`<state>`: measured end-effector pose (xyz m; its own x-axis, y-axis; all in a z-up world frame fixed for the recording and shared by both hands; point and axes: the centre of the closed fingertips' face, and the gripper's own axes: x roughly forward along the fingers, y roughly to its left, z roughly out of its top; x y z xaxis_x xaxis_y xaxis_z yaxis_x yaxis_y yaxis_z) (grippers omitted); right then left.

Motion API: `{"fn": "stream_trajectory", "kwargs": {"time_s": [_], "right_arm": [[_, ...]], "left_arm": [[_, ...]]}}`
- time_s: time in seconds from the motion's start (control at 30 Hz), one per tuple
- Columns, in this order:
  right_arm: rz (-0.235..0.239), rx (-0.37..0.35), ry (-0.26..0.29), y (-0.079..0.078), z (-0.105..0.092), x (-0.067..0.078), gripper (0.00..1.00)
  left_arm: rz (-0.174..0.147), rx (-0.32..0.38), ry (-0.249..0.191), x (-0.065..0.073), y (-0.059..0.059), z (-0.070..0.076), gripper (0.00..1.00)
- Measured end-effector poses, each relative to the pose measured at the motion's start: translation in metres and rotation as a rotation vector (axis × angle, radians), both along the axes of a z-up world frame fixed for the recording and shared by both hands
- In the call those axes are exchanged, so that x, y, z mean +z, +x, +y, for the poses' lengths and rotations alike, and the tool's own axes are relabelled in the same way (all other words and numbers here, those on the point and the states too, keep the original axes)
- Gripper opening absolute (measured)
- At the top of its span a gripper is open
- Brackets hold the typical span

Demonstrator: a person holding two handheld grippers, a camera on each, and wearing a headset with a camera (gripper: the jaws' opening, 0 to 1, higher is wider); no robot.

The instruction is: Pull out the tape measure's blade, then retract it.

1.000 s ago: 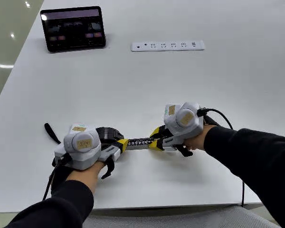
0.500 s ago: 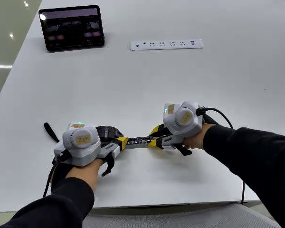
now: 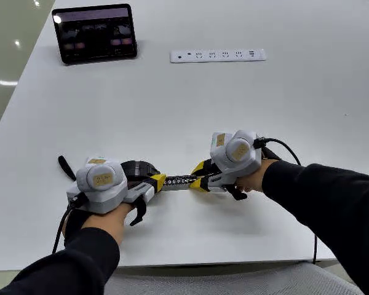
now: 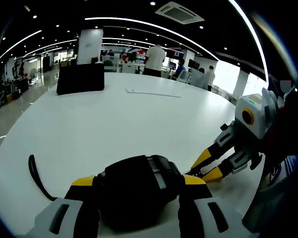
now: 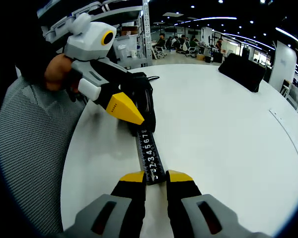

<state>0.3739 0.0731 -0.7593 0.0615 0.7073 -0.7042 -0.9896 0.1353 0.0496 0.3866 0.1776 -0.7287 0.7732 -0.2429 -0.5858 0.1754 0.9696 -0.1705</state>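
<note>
Near the worktop's (image 3: 234, 104) front edge, the left gripper (image 4: 139, 181) pinches the black tape measure (image 3: 140, 170), while the right gripper (image 5: 154, 176) just beside it seems clamped on the tip of its short-drawn blade (image 5: 148, 151).

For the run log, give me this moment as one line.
blade: short stretch out | left gripper: shut on tape measure case | right gripper: shut on blade end | phase: cannot tell pull or retract
</note>
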Motion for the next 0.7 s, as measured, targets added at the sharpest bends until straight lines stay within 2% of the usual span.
{"fn": "stream_trajectory", "kwargs": {"time_s": [0.7], "right_arm": [[0.006,0.002,0.016,-0.005,0.019,0.001,0.11]], "left_arm": [[-0.003,-0.019,-0.008,0.000,0.000,-0.002,0.60]]}}
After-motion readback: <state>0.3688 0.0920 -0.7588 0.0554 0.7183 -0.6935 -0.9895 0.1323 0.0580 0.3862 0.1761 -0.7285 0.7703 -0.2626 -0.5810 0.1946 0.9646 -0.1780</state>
